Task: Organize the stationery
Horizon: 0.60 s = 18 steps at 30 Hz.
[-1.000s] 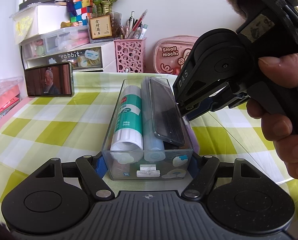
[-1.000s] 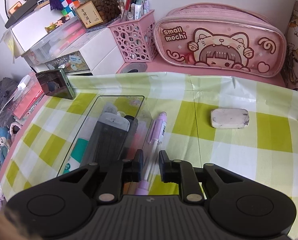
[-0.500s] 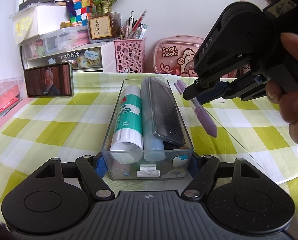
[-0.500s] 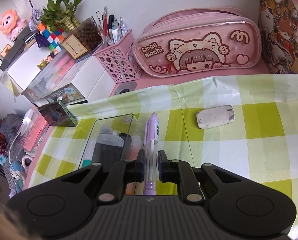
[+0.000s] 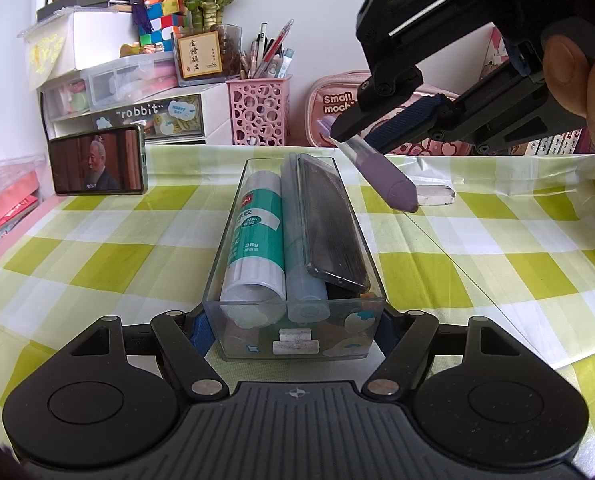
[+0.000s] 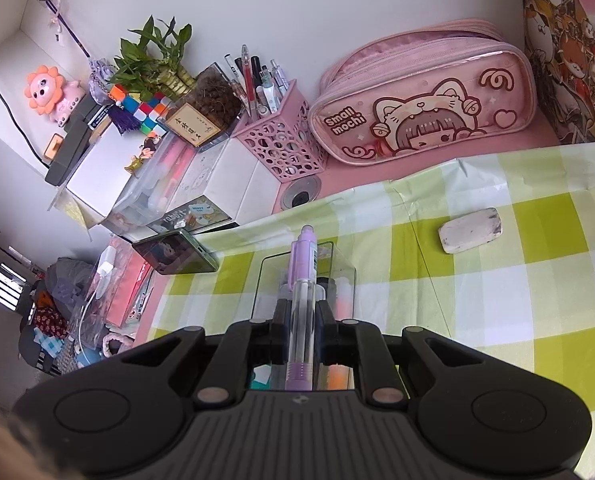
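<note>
Gripping the near end of the clear plastic box (image 5: 293, 312), the left gripper (image 5: 293, 326) had its jaws pressed against the two side walls, holding it down on the green-and-white checked tablecloth (image 5: 97, 248). Inside the box lay a glue stick (image 5: 253, 236), a pale blue tube (image 5: 297, 264) beside it, and a dark flat case (image 5: 333, 228) leaning along the right wall.

The right gripper (image 6: 300, 320) hung in the air above the far end of the box, jaws clamped on a purple pen (image 6: 303, 300). From the left wrist view the pen (image 5: 381, 172) sloped downward, its purple tip just beside the box's far right corner and clear of the cloth.

A white eraser (image 6: 469, 230) lay on the cloth well to the right. Behind, against the wall, stood a pink pen holder (image 5: 259, 110), a pink pencil case (image 6: 421, 116) and a propped phone (image 5: 97, 160).
</note>
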Each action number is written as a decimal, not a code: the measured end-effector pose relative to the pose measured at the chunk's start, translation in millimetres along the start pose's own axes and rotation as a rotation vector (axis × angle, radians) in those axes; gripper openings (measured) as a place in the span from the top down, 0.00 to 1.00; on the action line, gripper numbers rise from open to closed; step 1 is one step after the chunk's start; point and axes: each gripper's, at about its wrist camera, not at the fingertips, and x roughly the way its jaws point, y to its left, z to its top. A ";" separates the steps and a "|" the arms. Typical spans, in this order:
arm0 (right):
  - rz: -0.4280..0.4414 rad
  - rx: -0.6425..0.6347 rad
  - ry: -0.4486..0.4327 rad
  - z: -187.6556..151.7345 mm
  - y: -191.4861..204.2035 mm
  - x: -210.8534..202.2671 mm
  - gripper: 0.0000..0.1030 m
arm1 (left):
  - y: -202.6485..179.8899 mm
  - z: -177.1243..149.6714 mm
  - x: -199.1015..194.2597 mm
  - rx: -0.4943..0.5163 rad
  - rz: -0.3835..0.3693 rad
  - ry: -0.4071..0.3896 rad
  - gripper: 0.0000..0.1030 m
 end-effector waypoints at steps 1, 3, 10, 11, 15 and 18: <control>0.003 -0.009 0.002 -0.5 4.1 0.0 0.74 | 0.0 0.0 0.0 0.000 0.000 0.000 0.30; 0.006 -0.026 0.013 -1.5 13.3 1.5 0.74 | 0.0 0.0 0.0 0.000 0.000 0.000 0.30; -0.021 -0.050 0.076 -0.4 32.6 18.3 0.74 | -0.1 0.0 0.0 0.000 0.000 0.000 0.30; -0.025 -0.048 0.083 -0.5 33.7 19.9 0.74 | -0.1 0.0 0.0 0.000 0.000 0.000 0.30; -0.047 -0.050 0.109 -1.3 36.8 23.0 0.74 | 0.9 0.2 0.4 -0.005 -0.005 -0.001 0.30; -0.038 -0.056 0.127 -0.7 37.8 24.2 0.74 | 1.4 0.3 0.9 -0.005 -0.006 -0.001 0.30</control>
